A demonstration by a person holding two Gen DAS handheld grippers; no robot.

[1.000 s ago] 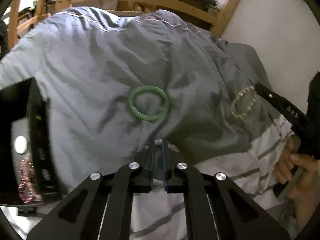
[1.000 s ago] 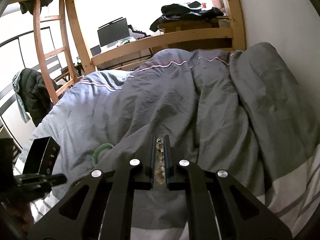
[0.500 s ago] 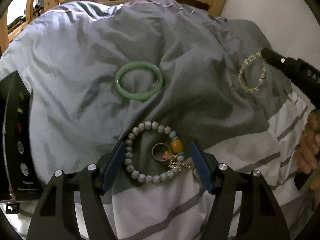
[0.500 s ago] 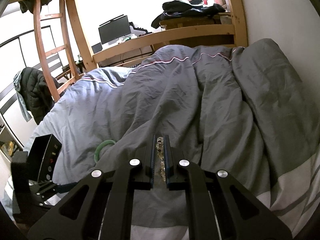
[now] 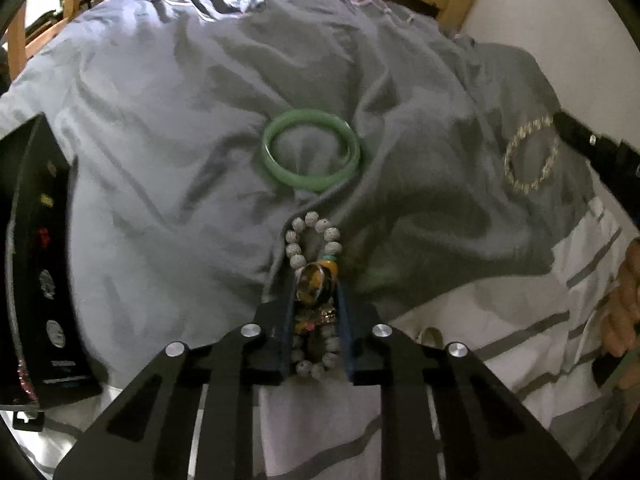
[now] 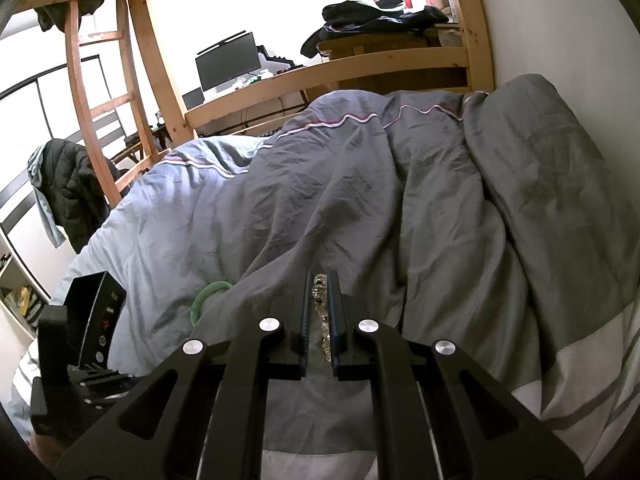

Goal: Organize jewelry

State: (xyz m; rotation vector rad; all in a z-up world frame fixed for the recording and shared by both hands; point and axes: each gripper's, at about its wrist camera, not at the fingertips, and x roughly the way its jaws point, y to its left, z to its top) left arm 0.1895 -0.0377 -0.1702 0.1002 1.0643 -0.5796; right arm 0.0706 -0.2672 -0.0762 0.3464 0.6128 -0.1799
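My left gripper (image 5: 315, 292) points down at the grey duvet, and its jaws are closing on a pale beaded bracelet (image 5: 316, 232) with an amber bead and a ring charm. The pads squeeze the loop into a narrow oval. Just beyond it a green bangle (image 5: 312, 154) lies flat on the duvet; the right wrist view shows part of the bangle (image 6: 208, 294) behind a fold. My right gripper (image 6: 320, 280) is shut on a clear crystal bracelet (image 6: 320, 300). In the left wrist view that crystal bracelet (image 5: 530, 156) hangs as a loop from the right gripper (image 5: 600, 148).
A black jewelry box (image 5: 40, 260) stands open at the left edge of the bed, with small pieces in its slots; the right wrist view also shows the box (image 6: 100, 312). A hand (image 5: 624, 300) holds the right tool. A wooden bed frame (image 6: 328, 68) and a white wall bound the bed.
The left gripper, shut a second ago, opened wide around the beaded bracelet and has now closed on it, pinching the loop narrow, and it has sunk a little. The right gripper has kept still.
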